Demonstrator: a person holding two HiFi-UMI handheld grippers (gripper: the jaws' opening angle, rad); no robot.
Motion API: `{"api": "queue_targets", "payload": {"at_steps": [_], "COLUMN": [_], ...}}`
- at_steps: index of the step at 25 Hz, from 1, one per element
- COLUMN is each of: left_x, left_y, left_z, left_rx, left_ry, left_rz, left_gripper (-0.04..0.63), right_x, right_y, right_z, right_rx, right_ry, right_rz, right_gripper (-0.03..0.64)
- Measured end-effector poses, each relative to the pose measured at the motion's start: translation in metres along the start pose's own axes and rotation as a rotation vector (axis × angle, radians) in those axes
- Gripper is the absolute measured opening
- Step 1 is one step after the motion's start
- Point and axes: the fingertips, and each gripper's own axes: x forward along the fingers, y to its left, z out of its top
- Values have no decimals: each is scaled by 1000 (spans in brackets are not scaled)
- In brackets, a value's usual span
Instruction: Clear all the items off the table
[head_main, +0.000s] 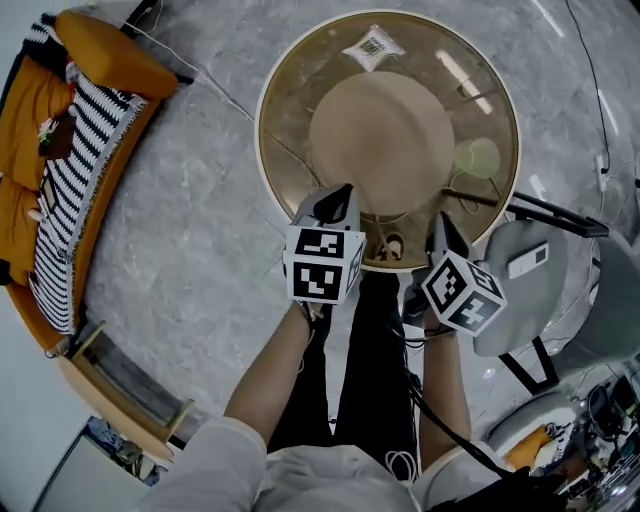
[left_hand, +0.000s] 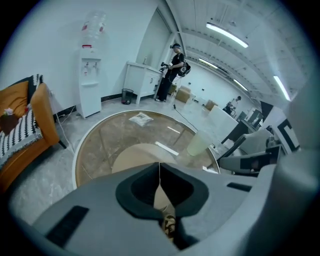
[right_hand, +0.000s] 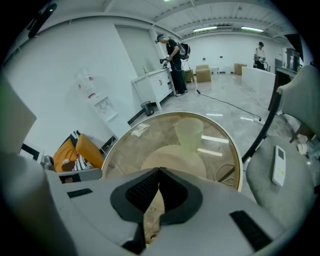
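Amber-tinted glass table (head_main: 290, 110), pale green cup (head_main: 478, 157), orange sofa (head_main: 22, 120) with black-and-white striped throw (head_main: 85, 150)

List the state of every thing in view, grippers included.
Left gripper: fingers shut, nothing between them.
Right gripper: fingers shut, nothing between them.
Cup: upright on the glass table, looks empty.
Packet: lying flat near the table's far rim.
Remote: lying on the grey chair seat, off the table.

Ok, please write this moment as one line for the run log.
left tongs: shut, empty | right tongs: shut, empty | table: cup and packet not yet removed
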Motion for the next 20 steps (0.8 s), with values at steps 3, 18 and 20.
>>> {"api": "queue_targets", "payload": {"at_steps": [3,18,20], "left_x": [22,147,161], "left_y": [-32,-179,-187], "left_z": [7,51,48], "left_rx": [43,474,534], "left_ry": [22,39,68], "left_rz": [-93,-360,-353], "left_gripper": [102,420,426], "right_x": [0,4,7], "right_y": [-21,-135,-142], "right_z": [4,19,21], "right_rx": [34,120,117], "right_ry": [-3,21,23], "right_rz": [-24,-89,-84], "right_gripper": [24,23,23]}}
